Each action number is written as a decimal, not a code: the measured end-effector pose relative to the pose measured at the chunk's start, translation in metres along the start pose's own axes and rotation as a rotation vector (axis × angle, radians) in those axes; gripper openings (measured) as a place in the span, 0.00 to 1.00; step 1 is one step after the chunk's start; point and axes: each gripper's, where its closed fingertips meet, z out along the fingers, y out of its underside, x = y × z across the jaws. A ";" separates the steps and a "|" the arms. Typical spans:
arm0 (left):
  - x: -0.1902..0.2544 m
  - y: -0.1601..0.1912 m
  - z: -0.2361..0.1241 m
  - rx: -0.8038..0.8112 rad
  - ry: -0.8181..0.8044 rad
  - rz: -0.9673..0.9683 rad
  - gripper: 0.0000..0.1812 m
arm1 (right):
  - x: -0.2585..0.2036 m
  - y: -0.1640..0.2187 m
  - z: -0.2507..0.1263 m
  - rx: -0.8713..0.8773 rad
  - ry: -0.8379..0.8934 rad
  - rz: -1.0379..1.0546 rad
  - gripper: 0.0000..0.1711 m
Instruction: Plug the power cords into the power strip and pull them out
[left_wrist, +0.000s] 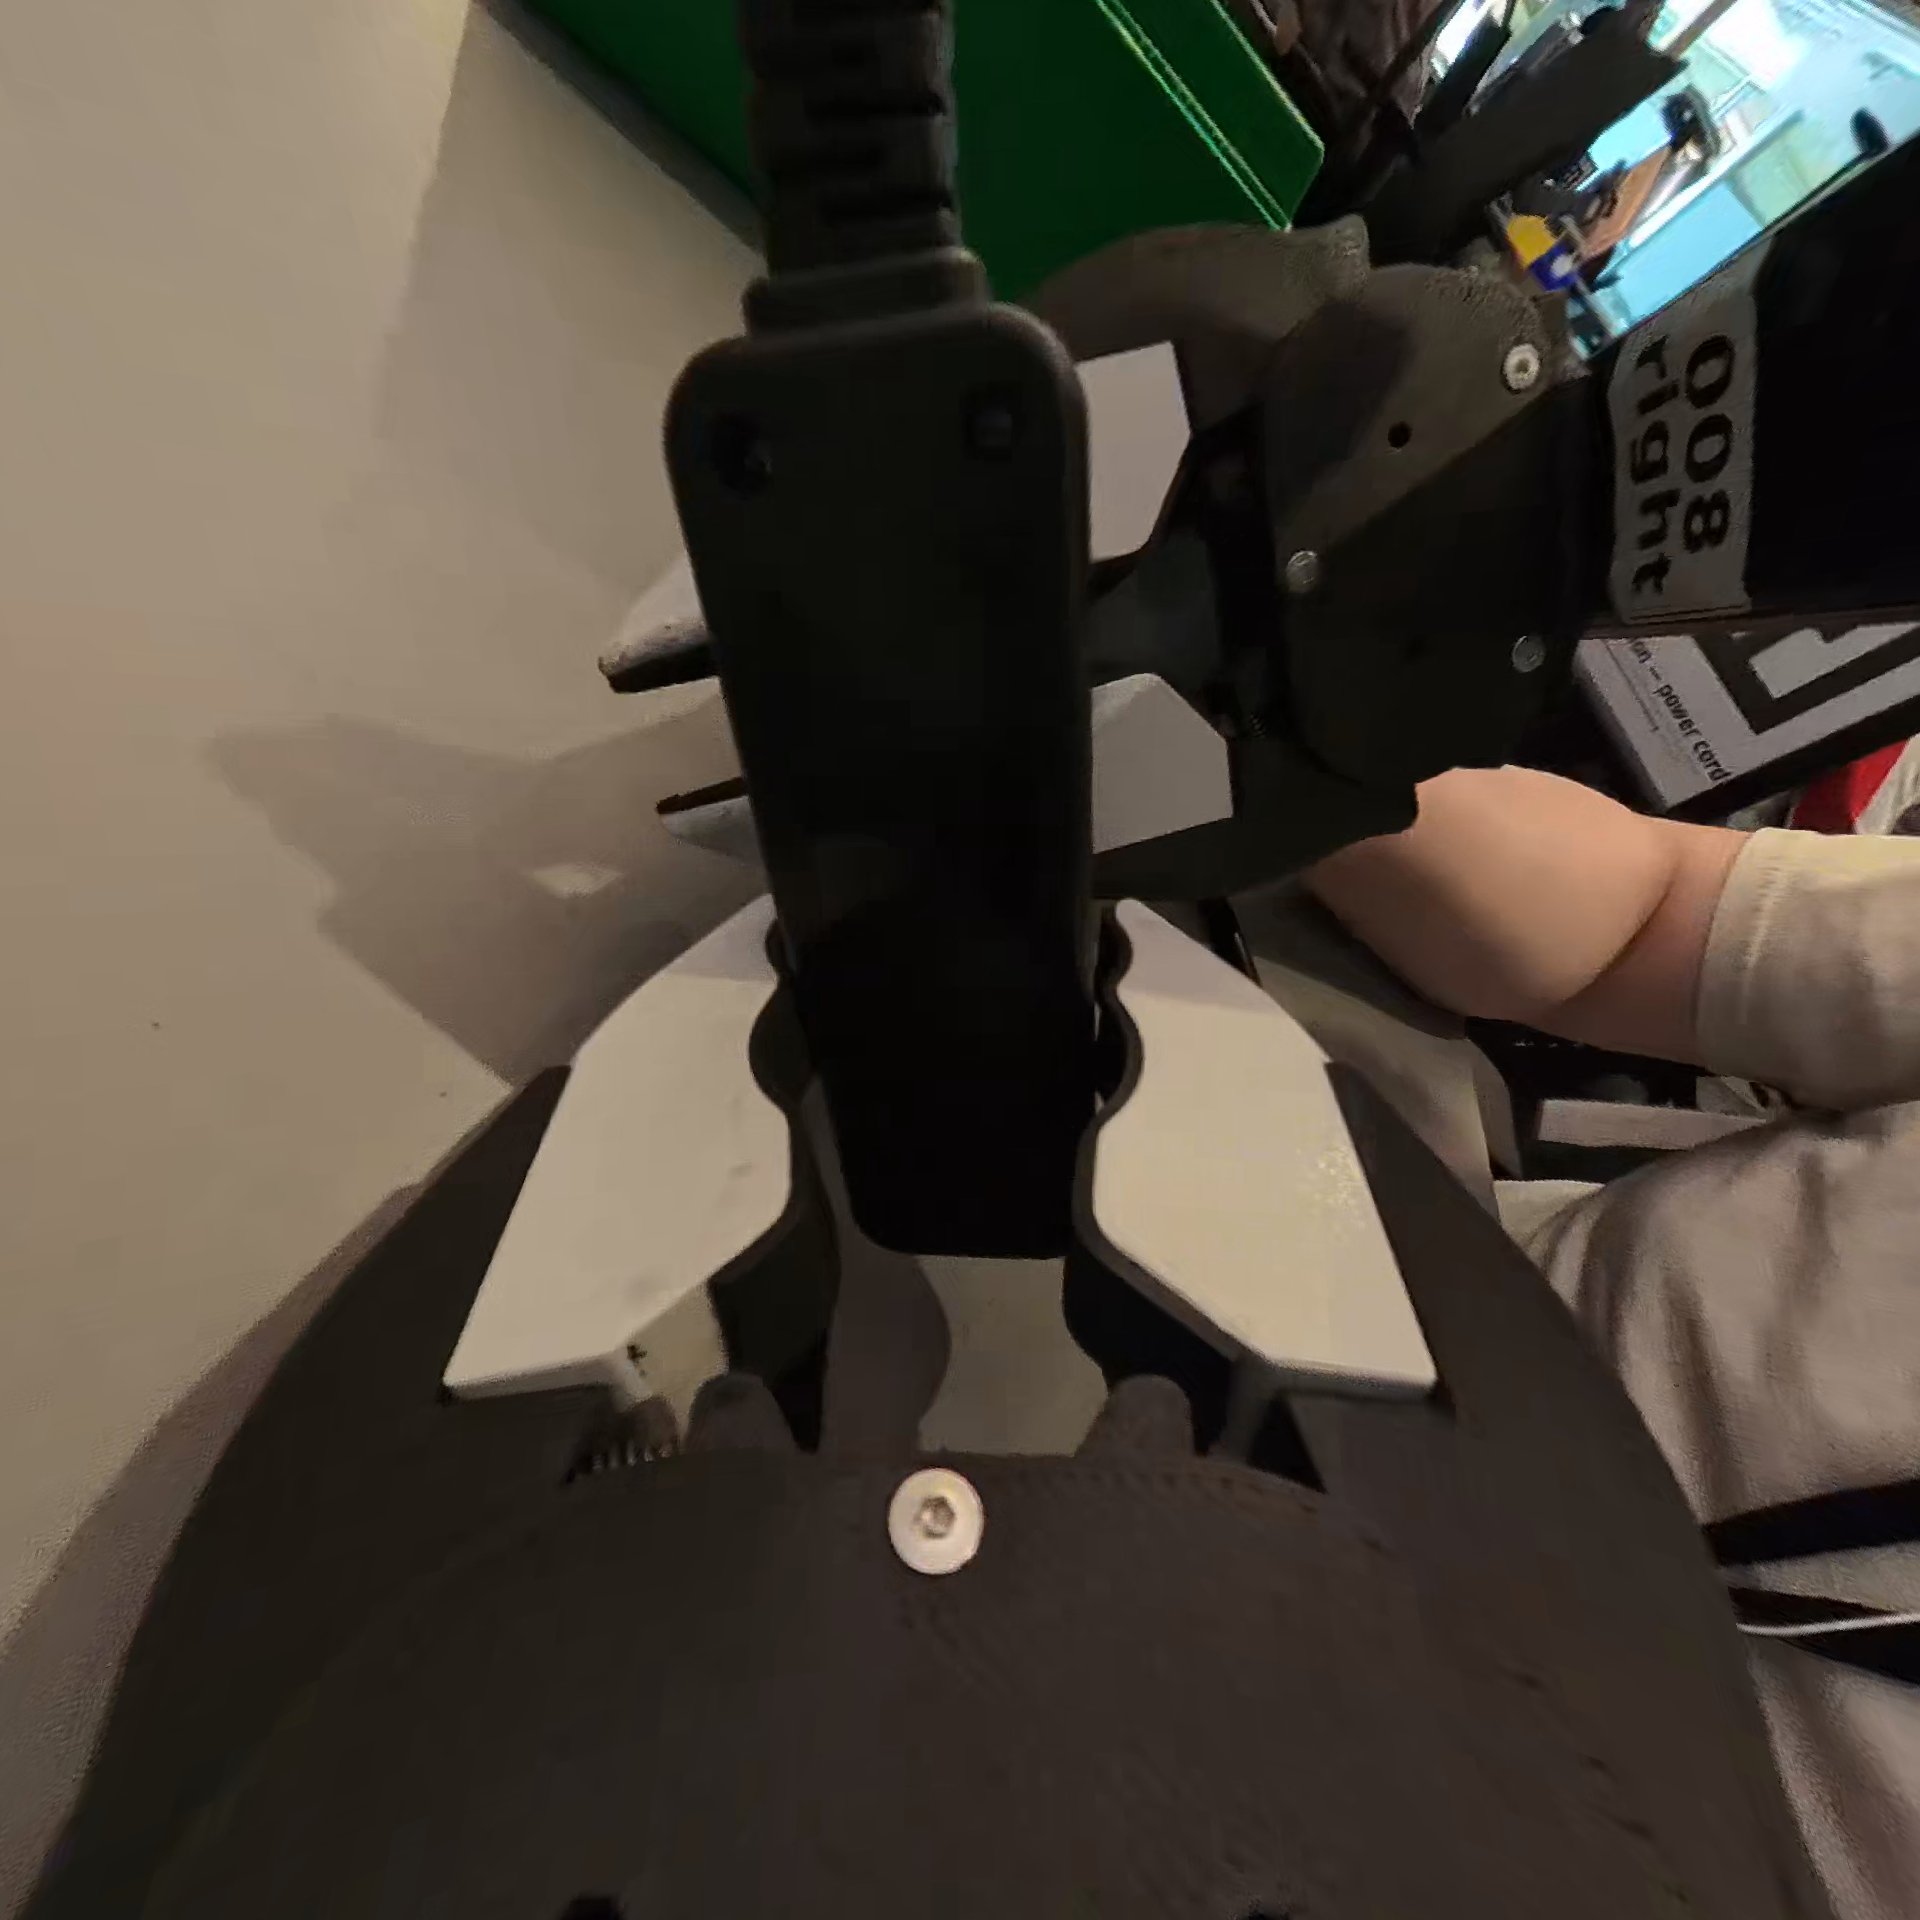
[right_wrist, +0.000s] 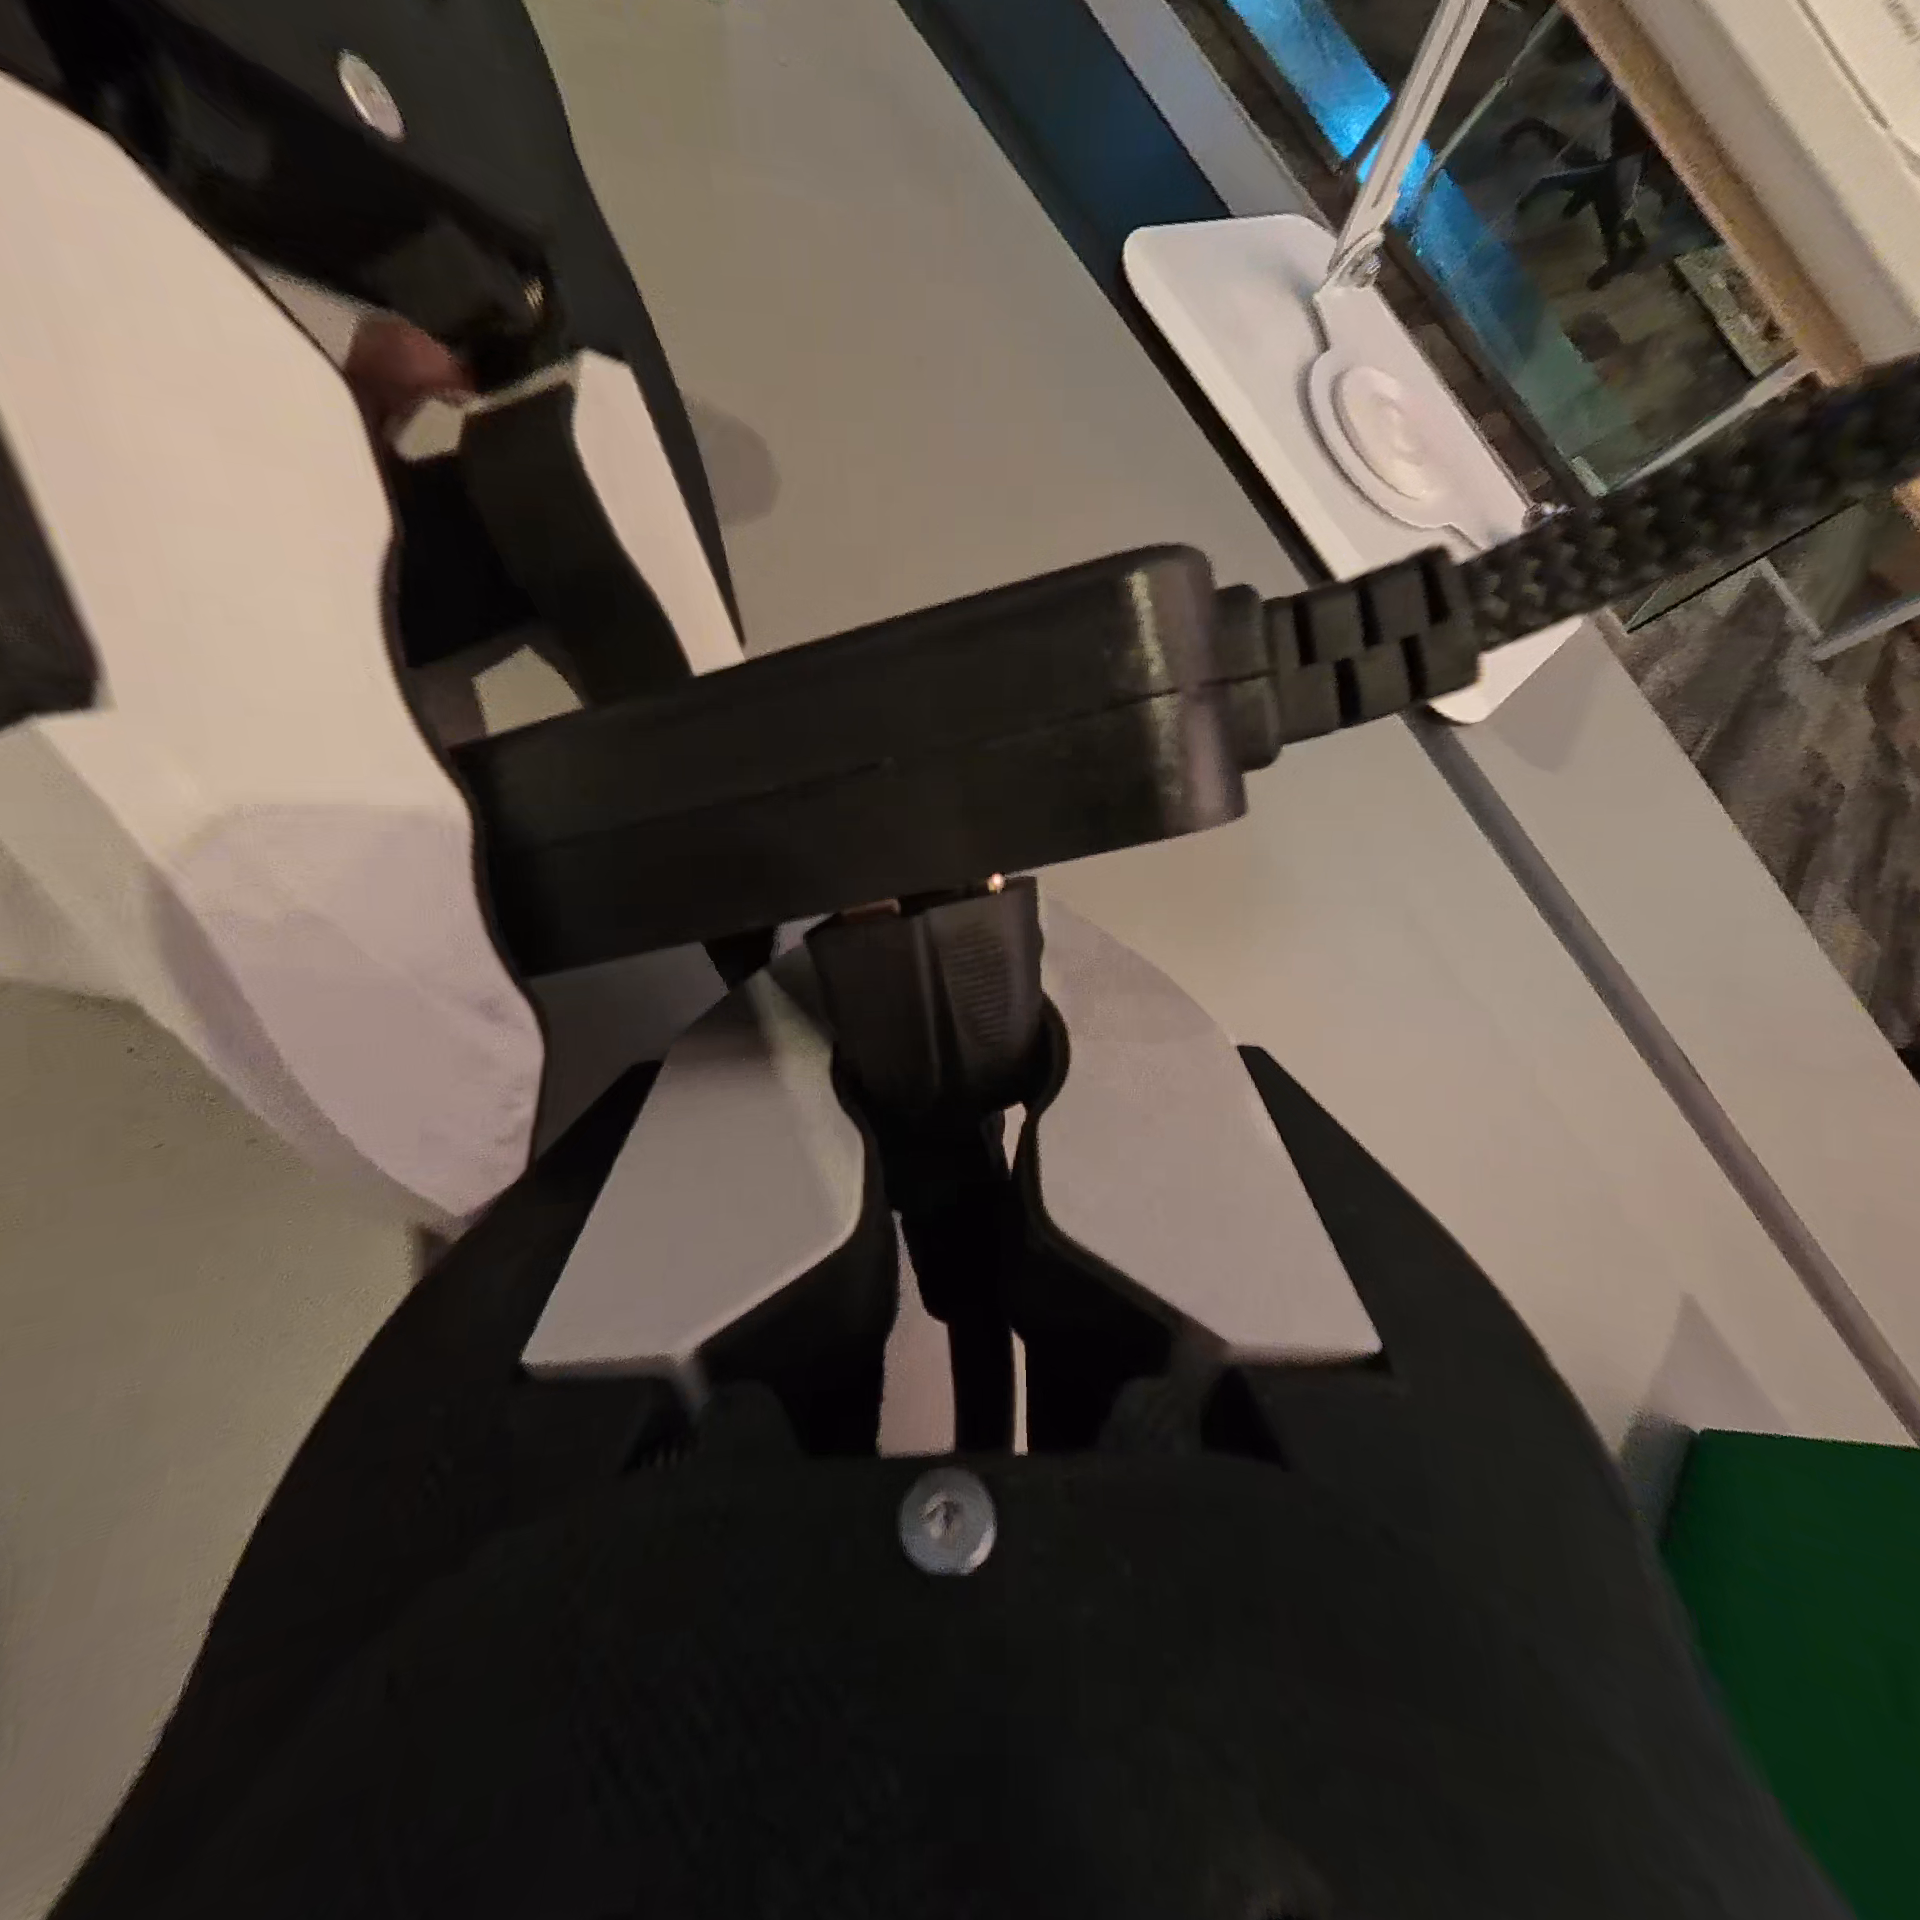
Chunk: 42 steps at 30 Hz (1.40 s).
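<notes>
The left gripper (left_wrist: 940, 1049) pinches the rigid black power strip (left_wrist: 883, 675) by its narrow end in mid-air, while the right gripper (right_wrist: 951, 1049) clamps a stiff plug (right_wrist: 951, 982) at its ribbed body, prongs meeting the strip's face

matt black plastic power strip (left_wrist: 883, 727) – ribbed plug (right_wrist: 961, 997), braided cord (right_wrist: 1662, 530), smooth tabletop (left_wrist: 260, 520).

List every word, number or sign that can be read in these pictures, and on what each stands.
I do not copy writing out; this is where it stands.
Grey band on the right gripper: large dark characters, legible.
White label beneath it: small print, partly cut off.
Right wrist view: nothing legible.
</notes>
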 end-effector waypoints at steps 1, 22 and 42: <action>0.000 0.000 0.000 0.013 0.015 -0.010 0.28 | 0.000 0.000 0.000 -0.001 -0.001 0.000 0.12; 0.011 -0.003 -0.012 0.011 0.192 -0.093 0.24 | -0.012 -0.003 -0.001 0.079 -0.111 -0.096 0.12; 0.009 -0.057 -0.045 0.248 0.075 0.058 0.08 | -0.033 -0.021 0.006 0.093 -0.013 -0.362 0.13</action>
